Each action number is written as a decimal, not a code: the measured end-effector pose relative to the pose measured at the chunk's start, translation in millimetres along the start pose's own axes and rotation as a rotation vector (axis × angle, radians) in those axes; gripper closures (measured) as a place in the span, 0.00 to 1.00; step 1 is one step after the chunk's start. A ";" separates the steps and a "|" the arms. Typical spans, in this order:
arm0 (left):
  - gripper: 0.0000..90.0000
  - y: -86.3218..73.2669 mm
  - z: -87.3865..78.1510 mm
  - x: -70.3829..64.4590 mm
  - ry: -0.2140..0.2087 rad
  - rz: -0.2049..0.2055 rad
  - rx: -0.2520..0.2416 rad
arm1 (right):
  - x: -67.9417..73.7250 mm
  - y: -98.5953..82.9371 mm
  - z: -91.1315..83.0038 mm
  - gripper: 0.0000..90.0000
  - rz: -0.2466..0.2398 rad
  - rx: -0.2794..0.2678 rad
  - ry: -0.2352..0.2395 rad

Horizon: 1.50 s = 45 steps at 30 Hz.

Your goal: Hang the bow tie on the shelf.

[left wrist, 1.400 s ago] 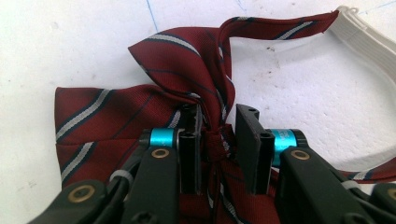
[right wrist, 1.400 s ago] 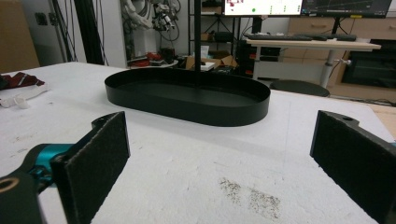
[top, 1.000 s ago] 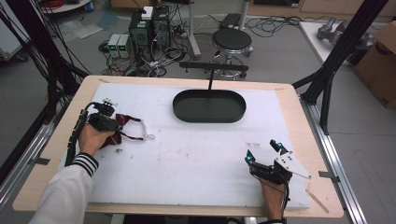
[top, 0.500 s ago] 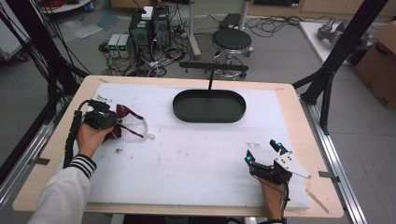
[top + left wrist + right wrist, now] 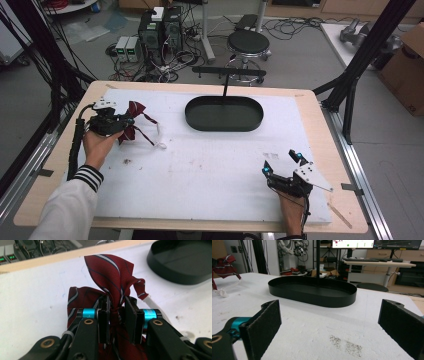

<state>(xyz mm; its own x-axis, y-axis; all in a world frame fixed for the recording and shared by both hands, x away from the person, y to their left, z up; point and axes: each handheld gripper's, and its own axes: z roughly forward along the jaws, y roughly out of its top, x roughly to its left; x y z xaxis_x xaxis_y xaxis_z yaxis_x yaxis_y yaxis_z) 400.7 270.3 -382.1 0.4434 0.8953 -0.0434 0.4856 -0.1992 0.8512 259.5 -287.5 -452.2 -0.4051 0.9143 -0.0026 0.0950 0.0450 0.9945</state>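
White padding covers the wooden surface (image 5: 210,170), with a black oval tray (image 5: 224,114) toward its far side. At the left edge, the left claw (image 5: 117,315) is closed on the knot of a dark red striped bow tie (image 5: 110,277), lifting it just above the padding; its white strap (image 5: 159,137) trails down to the padding. Near the front right corner, the right claw (image 5: 281,164) rests with jaws spread wide, holding nothing.
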 end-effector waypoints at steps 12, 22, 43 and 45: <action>0.83 6.9 -10.1 -7.2 -0.046 0.003 -0.178 | 0.4 0.1 0.2 0.04 -0.003 0.003 -0.003; 0.83 14.5 -14.3 -13.9 -0.088 -0.020 -0.271 | 0.2 0.3 0.7 0.04 -0.004 0.005 -0.002; 0.83 71.6 3.8 -51.0 -0.131 0.079 -0.289 | -0.7 -0.1 -0.6 0.04 0.007 -0.005 0.004; 0.83 76.1 9.1 -54.6 -0.135 0.087 -0.287 | -1.0 -0.3 -0.8 0.04 0.009 -0.011 0.000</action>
<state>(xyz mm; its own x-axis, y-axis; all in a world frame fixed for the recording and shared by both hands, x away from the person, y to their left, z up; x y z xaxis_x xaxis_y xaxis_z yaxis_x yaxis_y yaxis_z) 420.3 202.6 -319.8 0.5791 0.8151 -0.0168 0.2179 -0.1349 0.9666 259.2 -288.8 -452.4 -0.4045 0.9145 0.0067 0.0887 0.0320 0.9955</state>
